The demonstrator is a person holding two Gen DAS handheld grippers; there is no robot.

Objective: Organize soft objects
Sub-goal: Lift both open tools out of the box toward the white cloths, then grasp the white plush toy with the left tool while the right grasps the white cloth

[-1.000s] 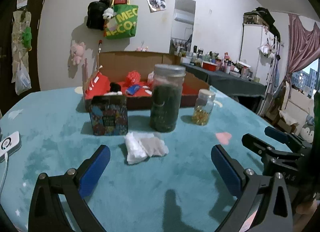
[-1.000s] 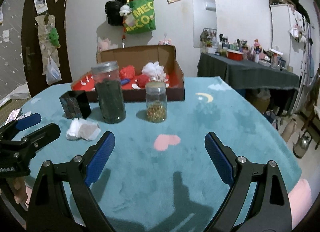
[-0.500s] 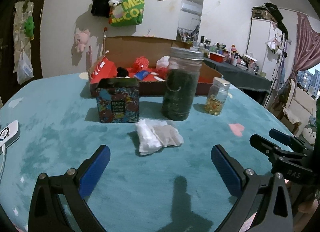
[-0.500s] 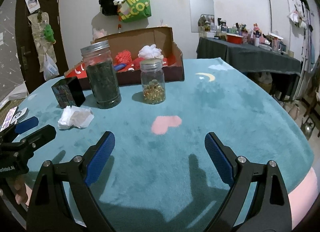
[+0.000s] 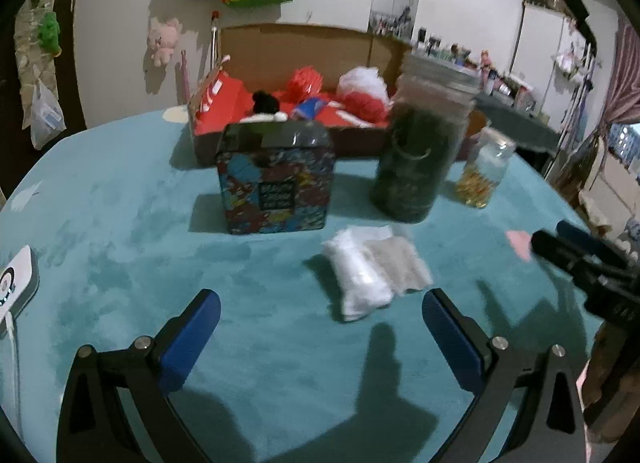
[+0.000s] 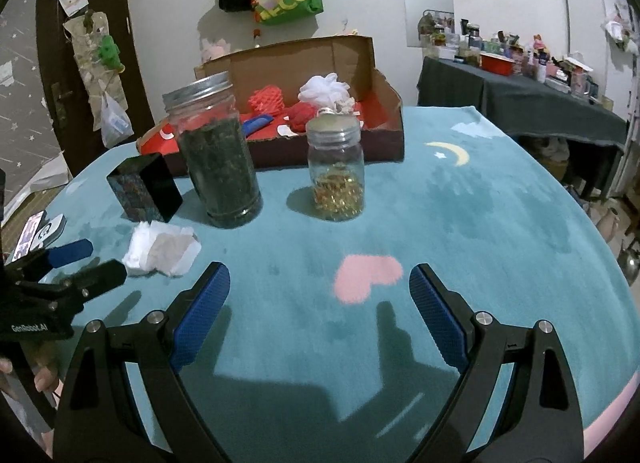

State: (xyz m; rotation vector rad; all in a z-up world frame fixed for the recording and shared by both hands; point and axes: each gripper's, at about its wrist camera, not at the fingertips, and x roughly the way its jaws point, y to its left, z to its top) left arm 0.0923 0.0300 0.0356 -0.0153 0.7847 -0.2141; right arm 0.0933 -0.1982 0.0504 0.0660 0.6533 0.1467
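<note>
The left gripper (image 5: 321, 317) is hovering with jaws spread and empty, framing the crumpled white cloth wad (image 5: 374, 269) on the teal table cover (image 5: 120, 231), likely lining up a pinch. The right gripper (image 6: 319, 305) is waiting wide and empty over a pink heart patch (image 6: 366, 275). Beyond, a patterned tin (image 5: 276, 177) and two jars are standing before the cardboard box (image 6: 384, 103), which is apparently collecting soft items.

Wad of tissue (image 5: 370, 271) before tall jar (image 5: 420, 155), box (image 5: 276, 179) leftward.
</note>
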